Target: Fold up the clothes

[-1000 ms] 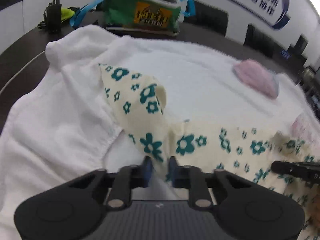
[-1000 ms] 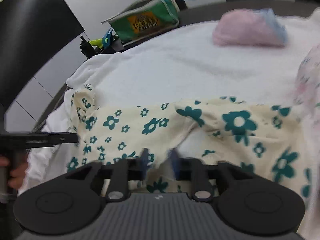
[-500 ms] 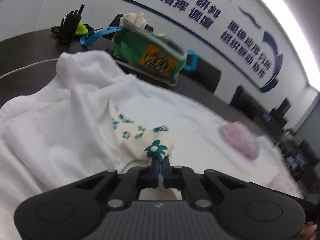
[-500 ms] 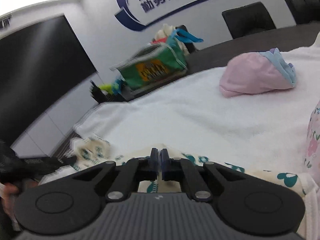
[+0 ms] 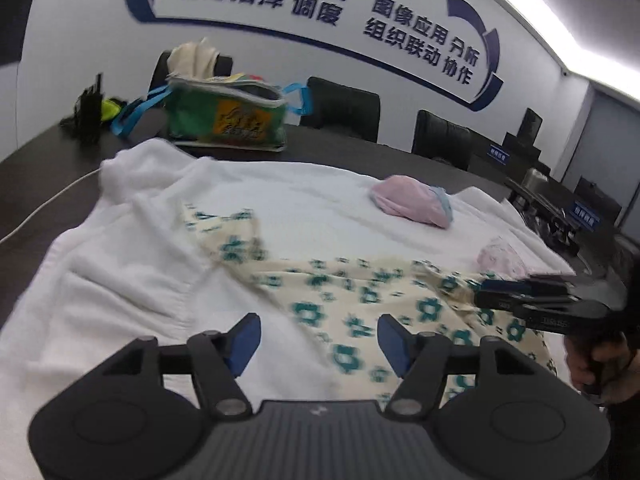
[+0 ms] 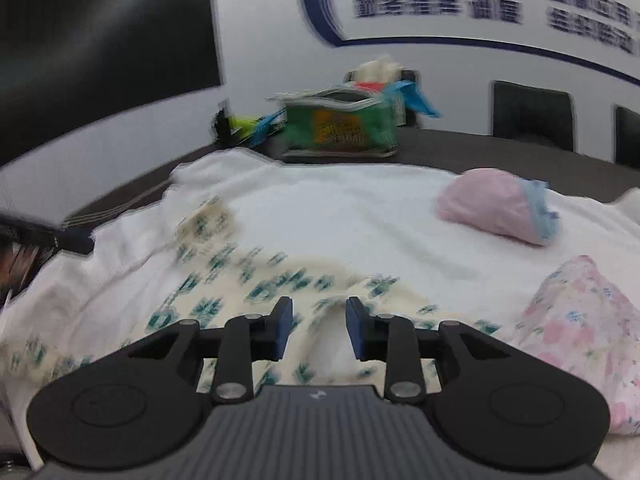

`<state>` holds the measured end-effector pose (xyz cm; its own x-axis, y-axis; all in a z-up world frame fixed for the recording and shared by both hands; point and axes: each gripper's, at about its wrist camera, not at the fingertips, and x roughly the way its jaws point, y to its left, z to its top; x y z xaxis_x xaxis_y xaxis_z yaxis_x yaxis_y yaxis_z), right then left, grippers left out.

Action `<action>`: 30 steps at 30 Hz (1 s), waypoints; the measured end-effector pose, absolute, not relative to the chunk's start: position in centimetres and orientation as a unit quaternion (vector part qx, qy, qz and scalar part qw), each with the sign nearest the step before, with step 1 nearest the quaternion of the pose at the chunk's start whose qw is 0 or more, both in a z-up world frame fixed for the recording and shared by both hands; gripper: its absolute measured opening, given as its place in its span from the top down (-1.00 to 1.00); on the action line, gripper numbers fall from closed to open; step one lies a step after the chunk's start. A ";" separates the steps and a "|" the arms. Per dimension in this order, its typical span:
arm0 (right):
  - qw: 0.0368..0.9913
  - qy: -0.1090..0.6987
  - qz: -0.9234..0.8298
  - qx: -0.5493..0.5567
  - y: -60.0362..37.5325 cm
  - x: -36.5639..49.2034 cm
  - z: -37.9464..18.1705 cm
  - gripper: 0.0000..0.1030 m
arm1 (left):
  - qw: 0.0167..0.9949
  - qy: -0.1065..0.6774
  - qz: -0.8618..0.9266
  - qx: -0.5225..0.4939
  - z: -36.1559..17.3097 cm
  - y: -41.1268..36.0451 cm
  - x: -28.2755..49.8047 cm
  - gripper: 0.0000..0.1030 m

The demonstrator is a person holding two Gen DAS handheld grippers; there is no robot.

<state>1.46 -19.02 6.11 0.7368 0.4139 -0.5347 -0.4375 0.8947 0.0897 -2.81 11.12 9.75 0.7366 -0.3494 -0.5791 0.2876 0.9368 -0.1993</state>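
Left wrist view: your left gripper (image 5: 318, 338) is spread wide with nothing in it, above the floral garment (image 5: 360, 300), which lies stretched flat across the white towel (image 5: 120, 280), probably to square it for a fold. Right wrist view: your right gripper (image 6: 319, 328) is partly open, holding nothing, low over the garment's near edge, with the pink folded piece (image 6: 492, 210) set well apart.

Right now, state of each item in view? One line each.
left gripper: open, empty, over the cloth
right gripper: open, empty
floral garment: released, lying spread and rumpled on the towel, not folded
white towel: spread over the table, wrinkled
pink bundle: balled up on the towel
pink floral garment: heaped, unfolded
green bag: open at the top, on the table
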 end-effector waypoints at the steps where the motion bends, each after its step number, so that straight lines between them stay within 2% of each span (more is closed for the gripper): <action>1: 0.931 0.283 0.228 -0.027 -18.2 1.8 6.1 0.43 | 0.933 0.316 -0.169 -0.037 9.7 9.8 -3.3 -0.20; 7: 0.925 0.289 0.244 -0.035 -15.0 1.4 6.1 0.46 | 0.957 0.255 -0.134 0.027 7.3 5.8 -4.7 -0.20; 10: 0.915 0.320 0.239 -0.049 -14.4 0.7 4.2 0.54 | 0.945 0.300 -0.123 0.028 4.3 6.2 -3.7 -0.14; 12: 0.908 0.353 0.220 -0.059 -14.3 0.7 2.6 0.61 | 0.929 0.349 -0.126 0.009 4.0 7.2 -3.2 0.18; 13: 0.907 0.356 0.215 -0.062 -14.5 0.5 2.6 0.61 | 0.921 0.367 -0.127 -0.001 4.2 7.6 -2.8 0.20; 16: 0.916 0.338 0.208 -0.057 -15.6 -0.2 4.2 0.60 | 0.931 0.340 -0.130 -0.023 7.8 8.3 0.1 0.14; 18: 0.923 0.320 0.210 -0.036 -15.6 1.7 5.6 0.59 | 0.937 0.321 -0.131 -0.037 10.3 8.7 2.1 -0.06; 20: 0.928 0.303 0.213 -0.016 -15.5 3.8 6.9 0.59 | 0.942 0.305 -0.133 -0.050 12.4 9.1 4.2 -0.03; 22: 0.931 0.297 0.214 -0.002 -15.0 6.3 7.4 0.59 | 0.934 0.331 -0.129 -0.043 10.9 7.8 8.9 0.25; 23: 0.930 0.300 0.213 0.000 -14.4 7.8 7.2 0.59 | 0.927 0.352 -0.125 -0.036 9.7 7.2 10.7 0.59; 24: 0.928 0.308 0.208 -0.003 -13.6 9.5 6.6 0.61 | 0.920 0.371 -0.122 -0.021 8.3 6.6 12.2 0.72; 27: 0.920 0.341 0.194 -0.011 -11.8 13.1 4.2 0.67 | 0.912 0.398 -0.100 -0.002 4.0 6.4 14.2 0.76; 30: 0.917 0.356 0.178 -0.014 -11.9 14.0 1.9 0.74 | 0.929 0.353 -0.106 -0.041 2.4 8.9 13.2 0.79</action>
